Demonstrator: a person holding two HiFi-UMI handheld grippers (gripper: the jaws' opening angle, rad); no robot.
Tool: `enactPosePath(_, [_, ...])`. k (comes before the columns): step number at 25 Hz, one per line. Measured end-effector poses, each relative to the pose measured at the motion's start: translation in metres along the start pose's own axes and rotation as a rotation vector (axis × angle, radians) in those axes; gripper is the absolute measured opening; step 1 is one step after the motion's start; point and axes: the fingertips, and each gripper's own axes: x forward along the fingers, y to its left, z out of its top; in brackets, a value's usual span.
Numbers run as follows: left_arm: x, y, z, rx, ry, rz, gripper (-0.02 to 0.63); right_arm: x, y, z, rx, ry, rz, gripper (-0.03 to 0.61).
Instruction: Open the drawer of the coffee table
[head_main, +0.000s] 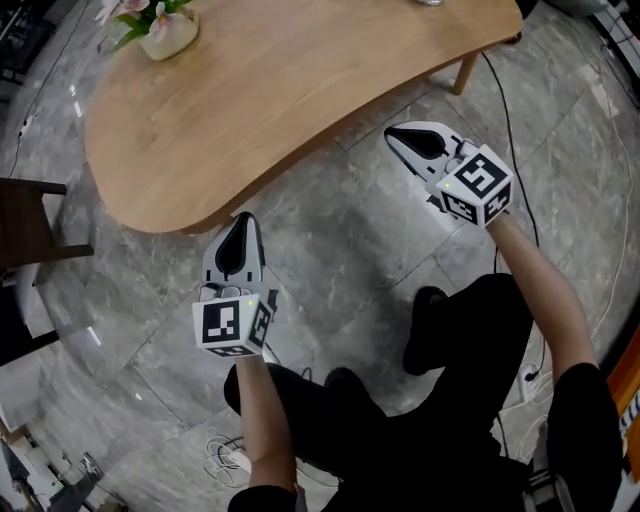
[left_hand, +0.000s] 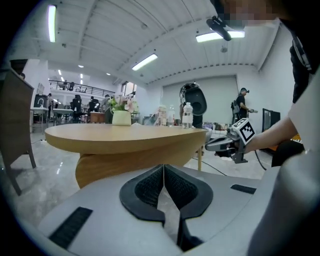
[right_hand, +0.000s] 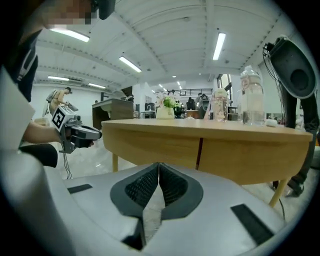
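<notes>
The light wooden coffee table (head_main: 280, 90) has a curved top and fills the upper part of the head view. Its side (right_hand: 160, 146) faces my right gripper, and a dark vertical seam (right_hand: 200, 152) splits that side into two panels. No handle shows. My left gripper (head_main: 243, 217) is shut and empty, its tip just short of the table's near edge. My right gripper (head_main: 393, 134) is also shut and empty, close to the edge further right. In the left gripper view the shut jaws (left_hand: 163, 169) point at the table's rounded end (left_hand: 125, 145), with the right gripper (left_hand: 222, 144) beyond.
A white vase with flowers (head_main: 165, 30) stands on the far left of the tabletop, and clear bottles (right_hand: 251, 102) stand near its right end. A dark chair (head_main: 25, 225) is at the left. A black cable (head_main: 515, 150) runs over the grey tiled floor by a table leg (head_main: 464, 73).
</notes>
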Motion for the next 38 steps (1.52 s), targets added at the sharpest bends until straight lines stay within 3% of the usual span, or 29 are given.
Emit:
enactPosePath(4, [-0.003, 0.018, -0.009, -0.019, 0.008, 0.028, 0.016, 0.022, -0.011, -0.025, 0.035, 0.068, -0.017, 0.012])
enactPosePath(7, [-0.007, 0.031, -0.017, -0.043, 0.006, 0.062, 0.067, 0.032, -0.020, -0.032, 0.045, 0.078, -0.051, 0.015])
enactPosePath(10, [-0.013, 0.041, -0.028, -0.056, 0.013, 0.098, 0.089, 0.039, -0.022, -0.040, 0.060, 0.093, -0.068, 0.122])
enactPosePath(16, [-0.024, 0.058, -0.035, -0.069, 0.007, 0.154, 0.166, 0.047, -0.038, -0.058, 0.140, 0.103, -0.102, 0.184])
enactPosePath(21, [-0.029, 0.066, -0.033, -0.060, -0.009, 0.178, 0.203, 0.056, -0.041, -0.064, 0.120, 0.121, -0.120, 0.227])
enactPosePath(27, [-0.033, 0.068, -0.036, -0.061, -0.014, 0.208, 0.279, 0.068, -0.042, -0.068, 0.136, 0.120, -0.121, 0.235])
enactPosePath(38, [-0.036, 0.067, -0.034, -0.064, -0.012, 0.235, 0.327, 0.071, -0.051, -0.065, 0.163, 0.098, -0.132, 0.236])
